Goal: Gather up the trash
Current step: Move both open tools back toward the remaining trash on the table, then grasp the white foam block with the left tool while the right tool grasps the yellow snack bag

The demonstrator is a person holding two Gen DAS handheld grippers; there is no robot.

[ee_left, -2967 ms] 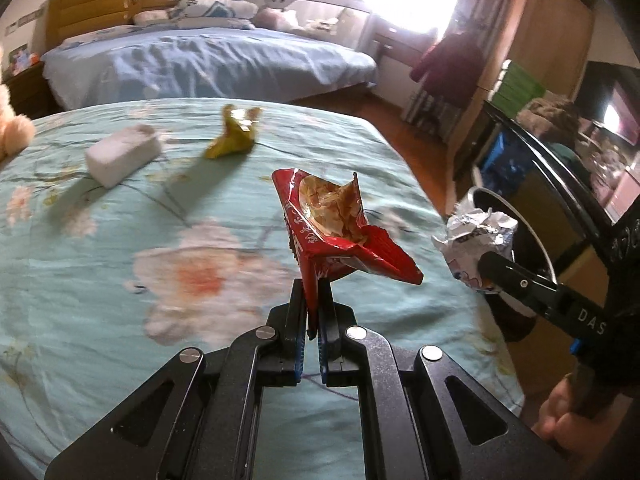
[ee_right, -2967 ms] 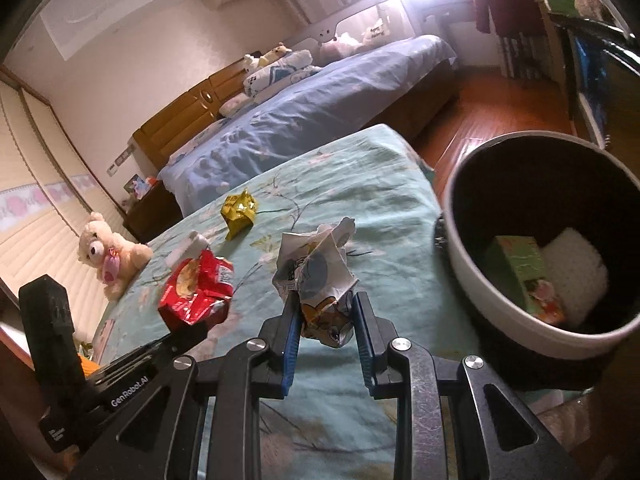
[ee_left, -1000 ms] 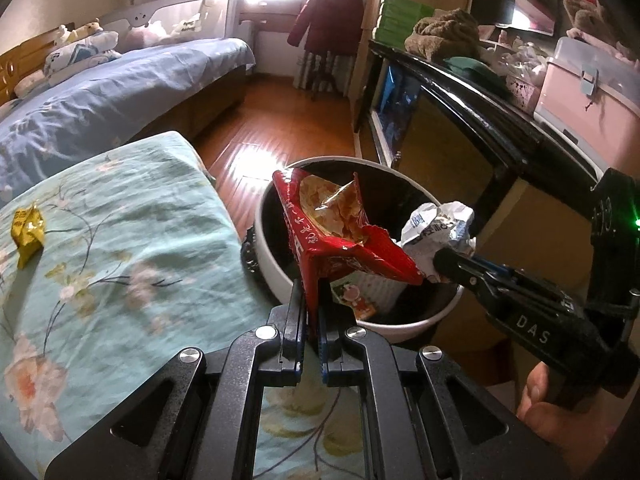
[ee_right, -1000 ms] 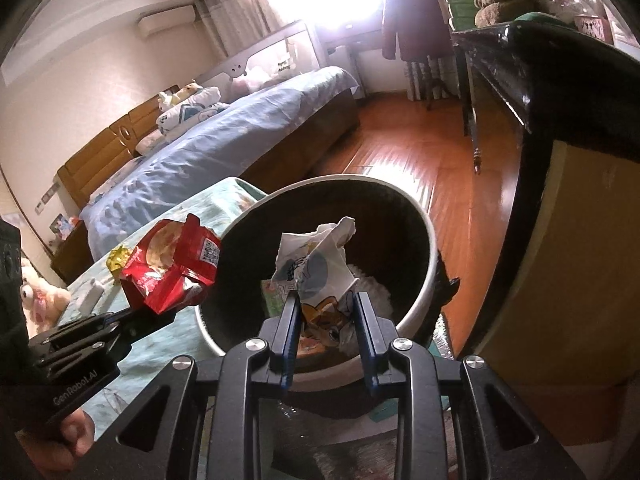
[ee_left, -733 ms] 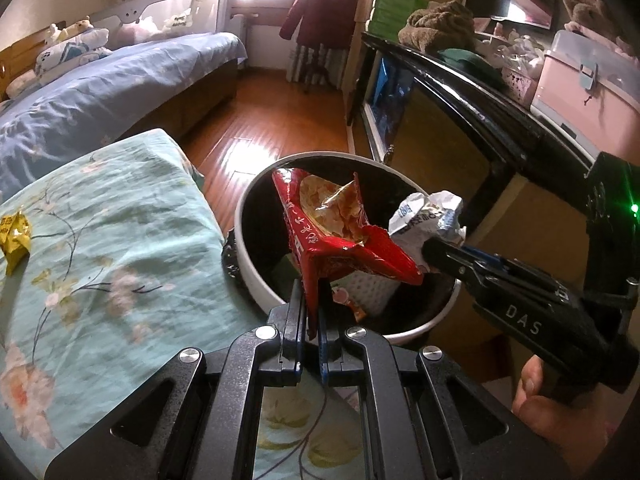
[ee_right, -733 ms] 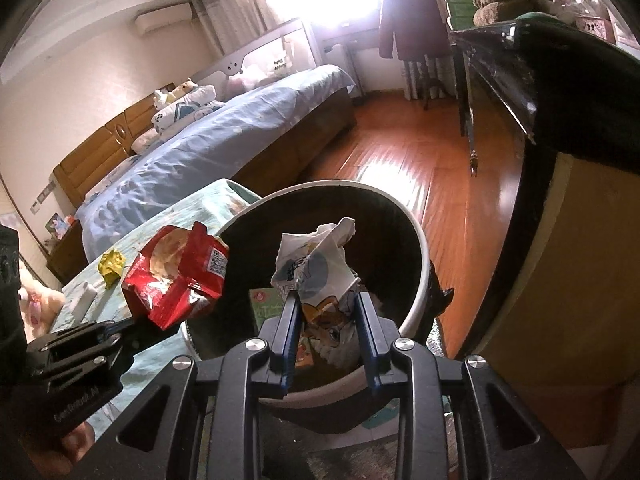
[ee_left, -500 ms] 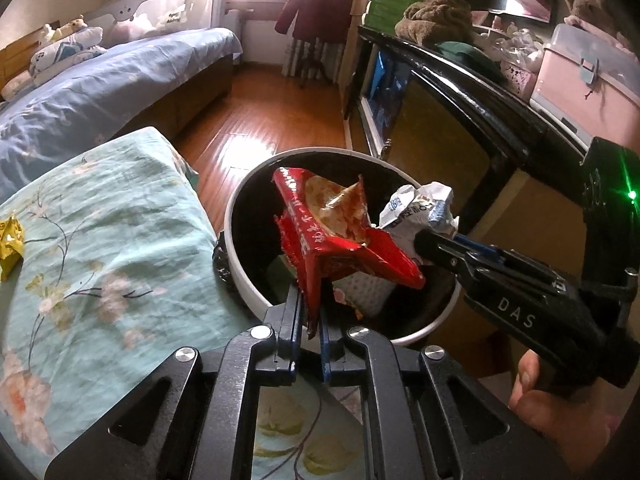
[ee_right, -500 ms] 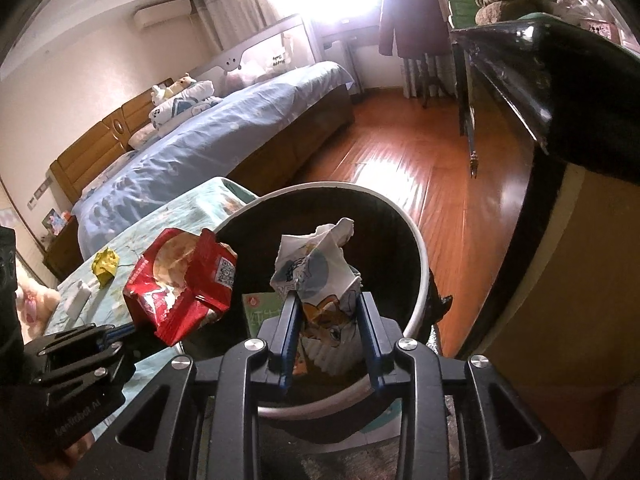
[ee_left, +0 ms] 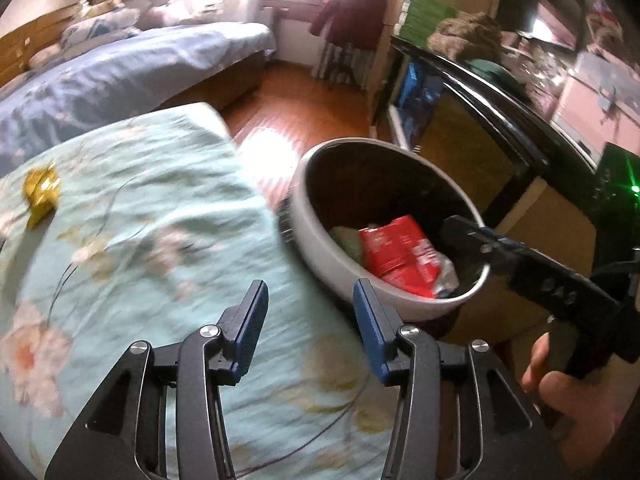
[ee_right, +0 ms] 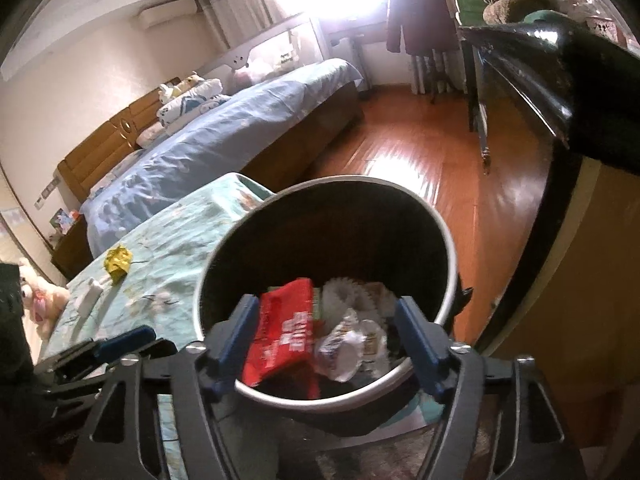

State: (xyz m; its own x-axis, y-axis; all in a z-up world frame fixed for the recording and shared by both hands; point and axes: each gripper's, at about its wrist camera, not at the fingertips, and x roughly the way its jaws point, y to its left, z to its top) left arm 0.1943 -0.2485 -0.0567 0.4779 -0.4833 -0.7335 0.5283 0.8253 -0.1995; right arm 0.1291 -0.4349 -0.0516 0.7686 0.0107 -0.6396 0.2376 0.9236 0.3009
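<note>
Now both grippers (ee_right: 326,336) (ee_left: 308,312) open, wrappers (ee_right: 286,332) in bin (ee_right: 448,248).

Left gripper (ee_left: 307,304): jaws spread wide, empty, pointing toward 12 o'clock. Right gripper (ee_right: 326,334): jaws spread wide, empty; bare hand (ee_left: 568,396) grips its handle at 4 o'clock.

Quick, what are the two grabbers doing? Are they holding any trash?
Left gripper: open, holding nothing.
Right gripper: open, empty, above the trash bin.
</note>
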